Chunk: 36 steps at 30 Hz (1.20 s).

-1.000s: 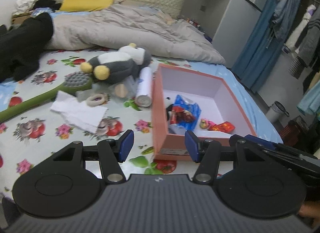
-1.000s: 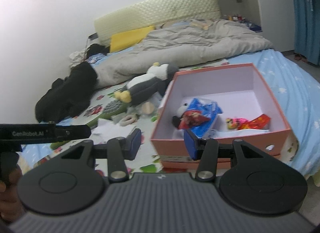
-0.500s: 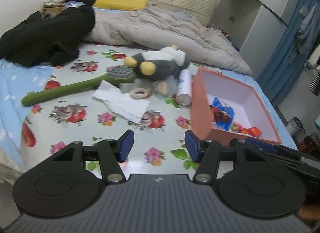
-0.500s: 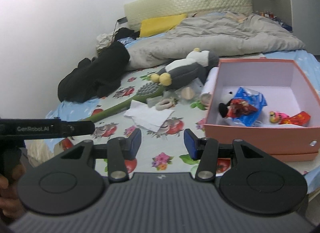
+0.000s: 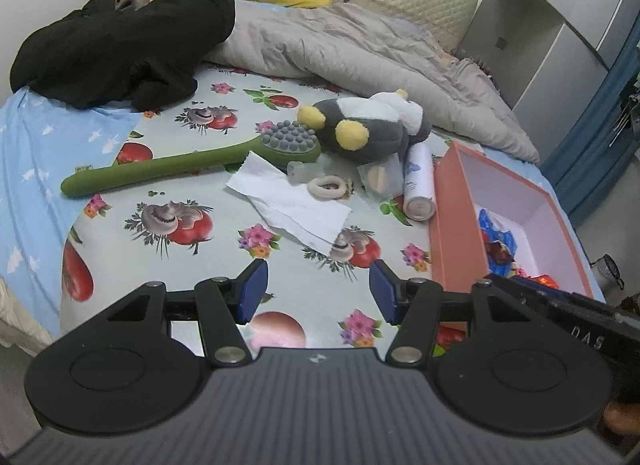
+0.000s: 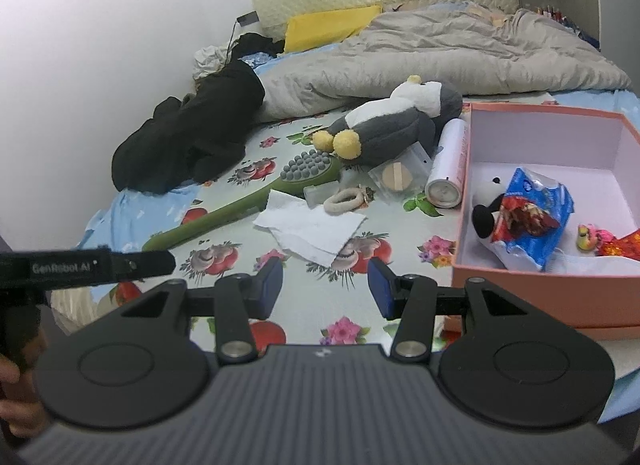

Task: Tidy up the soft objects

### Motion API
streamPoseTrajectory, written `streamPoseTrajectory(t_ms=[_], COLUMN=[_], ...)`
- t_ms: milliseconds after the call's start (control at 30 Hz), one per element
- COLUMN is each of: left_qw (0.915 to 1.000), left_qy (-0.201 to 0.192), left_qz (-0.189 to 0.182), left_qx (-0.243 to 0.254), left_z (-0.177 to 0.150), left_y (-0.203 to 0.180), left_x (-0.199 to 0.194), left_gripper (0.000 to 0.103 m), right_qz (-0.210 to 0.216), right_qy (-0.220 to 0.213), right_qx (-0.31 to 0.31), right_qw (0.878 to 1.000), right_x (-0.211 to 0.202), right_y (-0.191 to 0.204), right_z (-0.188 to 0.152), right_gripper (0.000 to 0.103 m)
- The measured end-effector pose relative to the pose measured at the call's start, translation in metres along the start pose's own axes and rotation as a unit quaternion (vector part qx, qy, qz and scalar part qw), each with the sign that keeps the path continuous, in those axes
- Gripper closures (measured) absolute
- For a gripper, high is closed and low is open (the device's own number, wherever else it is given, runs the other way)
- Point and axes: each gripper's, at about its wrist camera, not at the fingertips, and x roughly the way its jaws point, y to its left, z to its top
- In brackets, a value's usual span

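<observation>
Grey plush penguin (image 5: 366,130) lies well beyond the empty left tool (image 5: 316,294).

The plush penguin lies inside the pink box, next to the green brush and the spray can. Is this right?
Not quite. The plush penguin lies on the bed sheet, outside the pink box, next to the green brush and the spray can. The right wrist view shows it clearly.
</observation>
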Motion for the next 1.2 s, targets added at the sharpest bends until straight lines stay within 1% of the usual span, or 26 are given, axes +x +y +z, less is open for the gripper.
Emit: streamPoseTrajectory(t_ms=[233,433,533,700,800,900,1000,1067,1100,1200], left_qw=[0.9996,0.9991,0.9989,0.9984,0.998,0.9975,0.9969,0.9962,0.9958,0.9952], left_qy=[0.019,0.024,0.029,0.041,0.049,0.051,0.053,0.057,0.058,0.058], left_qz=[0.015,0.021,0.015,0.004,-0.001,-0.016,-0.026,-0.032,-0.035,-0.041], left_qx=[-0.014,-0.029,-0.034,-0.038,-0.039,-0.046,-0.052,-0.059,-0.062,-0.068], left_z=[0.02,0.041,0.051,0.066,0.077,0.088,0.099,0.104,0.107,0.113], left_y=[0.022,0.037,0.042,0.047,0.05,0.054,0.056,0.058,0.058,0.059], left_x=[0.044,0.085,0.111,0.159,0.19,0.218,0.246,0.263,0.269,0.29], left_gripper=[0.041,0.041,0.041,0.041,0.042,0.043,0.047,0.05,0.053,0.055], right_qz=[0.001,0.009,0.007,-0.001,0.002,0.009,0.018,0.022,0.024,0.03], right_qy=[0.021,0.046,0.055,0.069,0.077,0.08,0.084,0.088,0.091,0.099], right_qx=[0.008,0.005,0.001,0.013,0.008,-0.001,-0.008,-0.016,-0.02,-0.033], right_qw=[1.0,0.999,0.998,0.998,0.997,0.997,0.996,0.996,0.995,0.994], right_x=[0.046,0.091,0.114,0.157,0.182,0.205,0.227,0.242,0.249,0.27], right_y=[0.0,-0.001,-0.003,-0.016,-0.021,-0.022,-0.023,-0.022,-0.022,-0.02], right_z=[0.02,0.038,0.045,0.054,0.059,0.062,0.064,0.065,0.065,0.066], right_gripper=[0.053,0.053,0.053,0.053,0.053,0.053,0.057,0.063,0.065,0.069])
